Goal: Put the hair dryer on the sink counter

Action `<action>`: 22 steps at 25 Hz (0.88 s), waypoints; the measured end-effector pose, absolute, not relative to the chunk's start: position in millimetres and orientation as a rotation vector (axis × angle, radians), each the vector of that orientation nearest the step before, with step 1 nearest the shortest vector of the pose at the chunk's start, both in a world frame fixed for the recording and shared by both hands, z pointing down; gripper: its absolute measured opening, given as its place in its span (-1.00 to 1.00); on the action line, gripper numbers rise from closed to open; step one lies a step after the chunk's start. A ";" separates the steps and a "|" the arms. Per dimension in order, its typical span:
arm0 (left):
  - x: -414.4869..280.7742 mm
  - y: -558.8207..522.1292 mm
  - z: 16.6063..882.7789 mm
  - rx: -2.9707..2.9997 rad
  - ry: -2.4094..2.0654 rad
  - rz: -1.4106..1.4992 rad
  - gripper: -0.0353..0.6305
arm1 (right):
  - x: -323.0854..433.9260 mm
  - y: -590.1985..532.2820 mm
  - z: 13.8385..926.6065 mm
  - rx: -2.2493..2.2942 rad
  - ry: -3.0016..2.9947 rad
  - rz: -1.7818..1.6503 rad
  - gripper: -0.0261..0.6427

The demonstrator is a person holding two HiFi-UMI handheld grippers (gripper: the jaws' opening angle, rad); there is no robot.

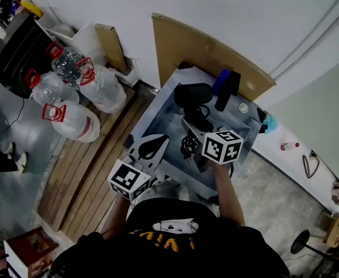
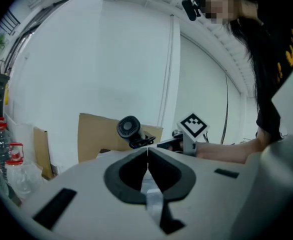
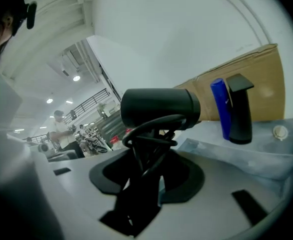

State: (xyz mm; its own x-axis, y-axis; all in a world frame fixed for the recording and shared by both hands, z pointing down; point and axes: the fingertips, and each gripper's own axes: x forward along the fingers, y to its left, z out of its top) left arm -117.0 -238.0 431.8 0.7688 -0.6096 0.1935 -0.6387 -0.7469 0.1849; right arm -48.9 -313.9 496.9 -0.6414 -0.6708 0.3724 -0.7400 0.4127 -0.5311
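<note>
White wall and a cardboard sheet (image 1: 204, 48) back the sink counter (image 1: 246, 116); the right gripper (image 3: 145, 159) is clamped partway closed on the handle of the hair dryer (image 3: 156, 108), which hangs over the basin (image 1: 164, 112), while the left gripper (image 2: 147, 151) is pinched together on nothing. Risks: the cord (image 3: 149, 139) coiled on the handle snags a jaw at release, the top-heavy dryer tips into the basin, or it clips the blue bottle (image 3: 219, 106) by the black faucet (image 3: 239, 109). Basin shows no contents under the dryer; bottle fill can't be told, nor that of the clear floor jugs (image 1: 77, 97).

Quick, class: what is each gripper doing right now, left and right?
Left gripper: closed, empty.
Right gripper: closed on the hair dryer, holding its handle.
</note>
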 end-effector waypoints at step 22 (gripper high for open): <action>-147.4 -280.4 457.0 2.671 -1.003 0.268 -0.88 | -17.1 -495.6 627.4 1.742 -2.128 1.224 -0.45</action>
State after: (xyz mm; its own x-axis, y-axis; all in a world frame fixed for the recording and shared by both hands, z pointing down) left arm -147.4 -280.4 457.0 0.7423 -0.6148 0.2666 -0.6658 -0.7216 0.1898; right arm -17.1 -495.6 627.4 -0.3243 -0.7612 0.5616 -0.8683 0.0039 -0.4961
